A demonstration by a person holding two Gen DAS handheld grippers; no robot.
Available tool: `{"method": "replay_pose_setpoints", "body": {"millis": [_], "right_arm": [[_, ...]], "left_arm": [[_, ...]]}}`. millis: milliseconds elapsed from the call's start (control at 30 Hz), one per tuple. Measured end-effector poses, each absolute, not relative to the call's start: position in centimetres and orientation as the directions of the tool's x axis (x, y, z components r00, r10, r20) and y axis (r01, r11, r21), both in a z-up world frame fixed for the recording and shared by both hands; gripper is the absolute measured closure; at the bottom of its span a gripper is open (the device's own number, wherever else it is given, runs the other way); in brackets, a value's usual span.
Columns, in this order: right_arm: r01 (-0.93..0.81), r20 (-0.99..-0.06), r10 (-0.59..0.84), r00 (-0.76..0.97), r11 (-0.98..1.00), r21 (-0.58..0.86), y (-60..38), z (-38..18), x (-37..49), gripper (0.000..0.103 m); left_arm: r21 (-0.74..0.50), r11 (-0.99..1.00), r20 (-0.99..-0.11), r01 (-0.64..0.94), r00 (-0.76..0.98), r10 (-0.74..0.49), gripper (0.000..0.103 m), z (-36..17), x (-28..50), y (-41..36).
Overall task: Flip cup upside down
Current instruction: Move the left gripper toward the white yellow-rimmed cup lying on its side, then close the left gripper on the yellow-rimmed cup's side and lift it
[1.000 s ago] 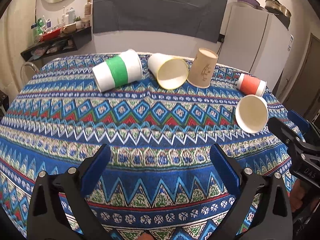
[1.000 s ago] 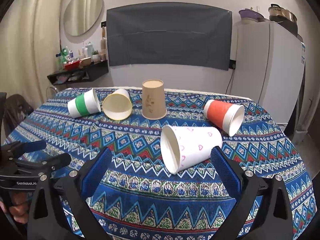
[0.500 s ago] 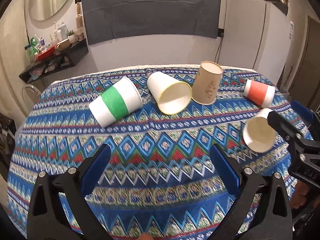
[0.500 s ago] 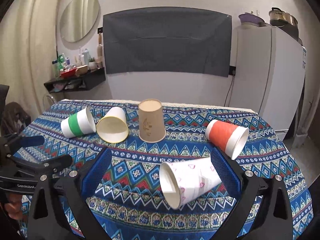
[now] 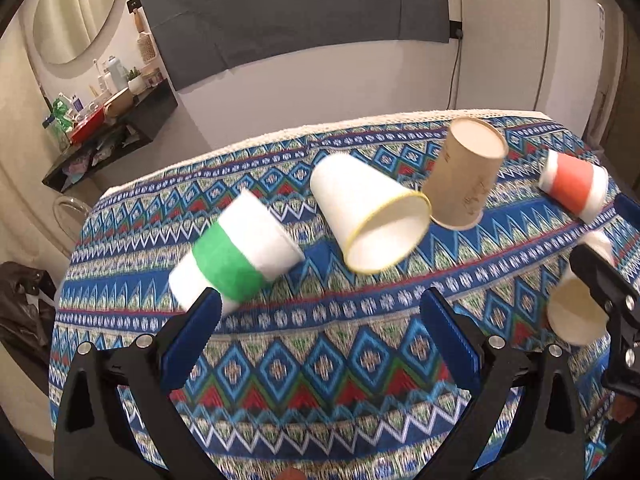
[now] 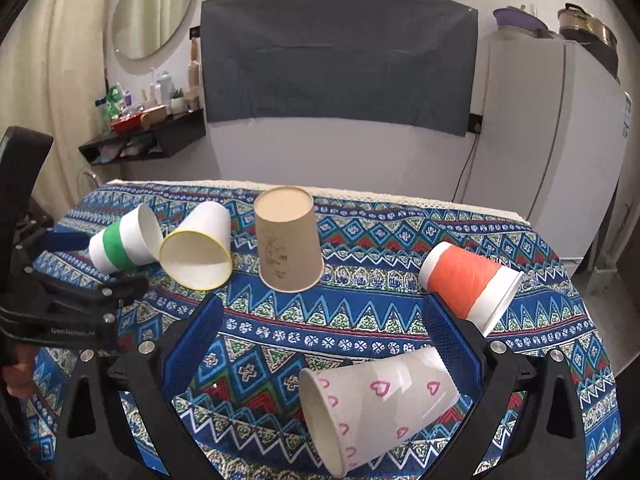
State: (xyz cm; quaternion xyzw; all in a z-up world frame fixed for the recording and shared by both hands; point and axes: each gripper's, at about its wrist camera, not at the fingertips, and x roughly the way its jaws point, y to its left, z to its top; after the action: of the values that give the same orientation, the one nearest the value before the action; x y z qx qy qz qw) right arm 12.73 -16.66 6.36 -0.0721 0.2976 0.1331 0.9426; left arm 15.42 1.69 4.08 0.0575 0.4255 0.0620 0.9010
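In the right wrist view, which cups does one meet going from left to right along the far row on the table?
Green-banded cup → white cup with yellow rim → brown cup, standing upside down → orange cup.

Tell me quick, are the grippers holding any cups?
Left gripper: open, holding nothing.
Right gripper: open, empty; the heart cup lies below it.
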Motion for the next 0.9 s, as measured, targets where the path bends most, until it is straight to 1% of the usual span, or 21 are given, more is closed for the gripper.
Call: {"method": "replay_pose_setpoints", "body": {"millis": [100, 267, 367, 400, 433, 467, 533, 567, 633, 667, 700, 900], "right_arm": [[-0.298, -0.592, 0.203, 0.78, 0.952, -0.066, -16.9, 6.0, 13.6, 0.008], [-0.301, -0.619, 0.198, 0.76, 0.951, -0.066, -17.2, 5.1, 15.1, 0.008], [-0.306, -0.633, 0.2, 0.748, 0.95, -0.061, -17.2, 4.6, 15.7, 0.008], [-0.305, -0.638, 0.197, 0.744, 0.95, -0.062, -17.3, 4.4, 15.8, 0.008], [-0.306, -0.641, 0.198, 0.742, 0.95, -0.061, -17.3, 4.3, 15.9, 0.008], [-0.308, -0.644, 0.2, 0.739, 0.949, -0.059, -17.4, 4.2, 15.9, 0.008], [-0.31, -0.646, 0.202, 0.736, 0.949, -0.057, -17.4, 4.1, 15.9, 0.008], [-0.31, -0.646, 0.202, 0.736, 0.949, -0.056, -17.4, 4.1, 15.9, 0.008], [-0.308, -0.646, 0.202, 0.736, 0.95, -0.054, -17.5, 4.0, 15.8, 0.008], [-0.308, -0.647, 0.203, 0.734, 0.95, -0.05, -17.6, 4.0, 15.8, 0.008], [-0.306, -0.65, 0.204, 0.732, 0.951, -0.046, -17.6, 3.9, 15.8, 0.008], [-0.312, -0.651, 0.212, 0.729, 0.949, -0.04, -17.7, 4.0, 15.3, 0.008]], "left_arm": [[0.178, 0.982, -0.756, -0.059, 0.631, 0.175, 0.006, 4.0, 16.9, 1.4], [0.171, 0.983, -0.766, -0.059, 0.62, 0.17, 0.006, 3.1, 18.8, 1.7], [0.209, 0.977, -0.751, -0.041, 0.633, 0.187, 0.006, 2.7, 19.9, 1.2], [0.216, 0.976, -0.744, -0.042, 0.64, 0.192, 0.009, 2.7, 20.1, 1.1], [0.215, 0.976, -0.736, -0.041, 0.65, 0.189, 0.019, 2.7, 20.3, 1.0], [0.209, 0.977, -0.734, -0.038, 0.655, 0.182, 0.025, 2.7, 20.4, 1.0], [0.186, 0.982, -0.743, -0.024, 0.65, 0.157, 0.046, 2.4, 20.7, 0.9], [0.178, 0.984, -0.747, -0.016, 0.648, 0.146, 0.053, 2.3, 20.8, 0.9], [0.192, 0.981, -0.743, -0.008, 0.652, 0.15, 0.087, 2.0, 20.9, 0.7], [0.206, 0.979, -0.74, -0.005, 0.654, 0.159, 0.089, 1.8, 20.9, 0.6], [0.206, 0.978, -0.741, 0.004, 0.654, 0.154, 0.097, 1.7, 20.8, 0.5], [0.178, 0.984, -0.752, 0.025, 0.649, 0.119, 0.099, 1.7, 19.6, 0.5]]}}
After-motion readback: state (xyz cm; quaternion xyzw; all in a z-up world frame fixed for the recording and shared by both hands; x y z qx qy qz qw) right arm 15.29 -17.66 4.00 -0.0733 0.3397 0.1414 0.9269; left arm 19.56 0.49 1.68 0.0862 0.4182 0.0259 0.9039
